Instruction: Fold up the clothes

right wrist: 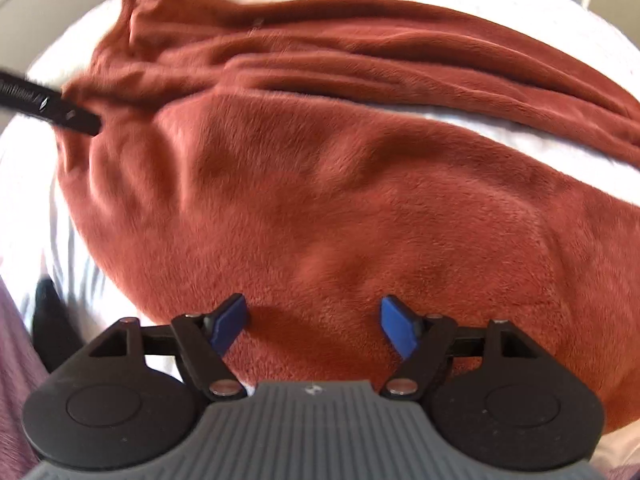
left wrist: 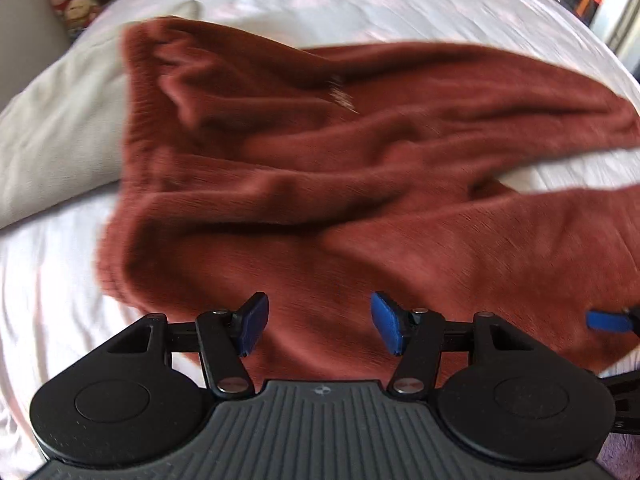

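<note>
Rust-red fleece trousers (left wrist: 320, 168) sprawl rumpled across the white bed (left wrist: 48, 280). Lower centre, the left tool (left wrist: 320, 326) hovers over them, jaws apart, empty.

Plain rust-red fleece garment (right wrist: 340, 200), white bedsheet (left wrist: 52, 280), blue-padded black claws.

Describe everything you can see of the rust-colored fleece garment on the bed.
The rust-colored fleece garment looks plush and fuzzy. It lies rumpled and unfolded on the white bedsheet, with long folds and two long sections splitting apart, sheet showing between them. Its far corner rests by a pale pillow. Both grippers hang open over its near edge, gripping nothing.
</note>
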